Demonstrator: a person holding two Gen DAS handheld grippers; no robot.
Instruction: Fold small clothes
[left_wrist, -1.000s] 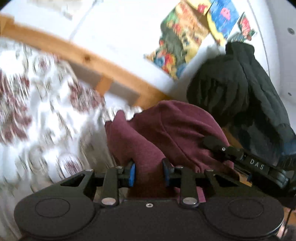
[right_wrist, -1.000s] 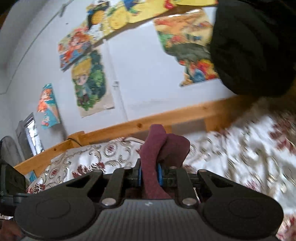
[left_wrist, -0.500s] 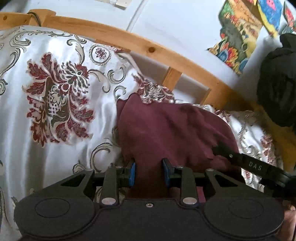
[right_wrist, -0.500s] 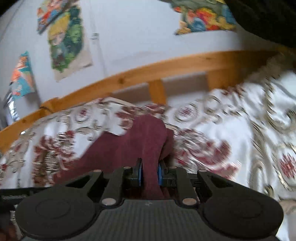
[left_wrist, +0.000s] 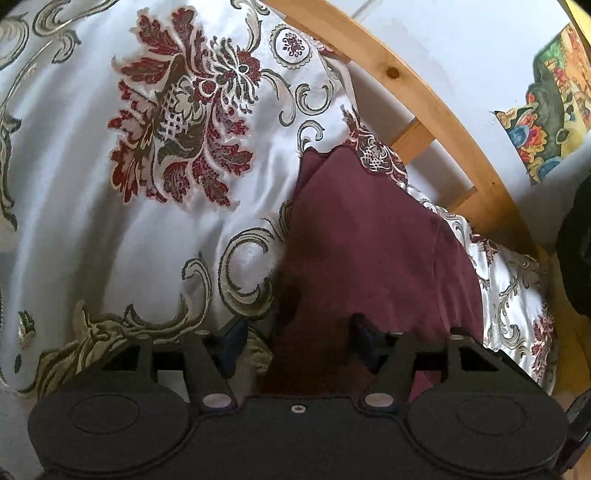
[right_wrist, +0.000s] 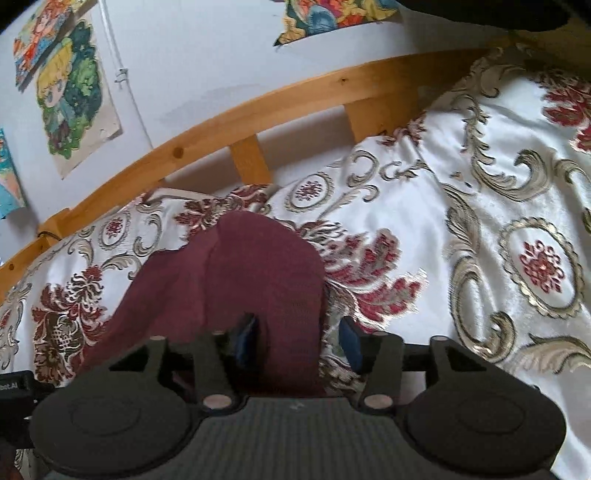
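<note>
Both grippers have just been opening. Between the spread fingers of the left gripper (left_wrist: 297, 345) lies the maroon garment (left_wrist: 373, 254), no longer pinched, reaching forward from the fingertips across the floral bedspread (left_wrist: 110, 221). The right gripper (right_wrist: 297, 341) stands apart likewise, a fold of the same cloth between its pads, nearer the left one. Beyond the cloth runs the wooden bed rail (right_wrist: 295, 99), then the wall with posters (right_wrist: 70, 92).

right gripper (right_wrist: 297, 341) jaws just opened | maroon garment (right_wrist: 255, 288) between, on bedspread (right_wrist: 461, 229)
</note>
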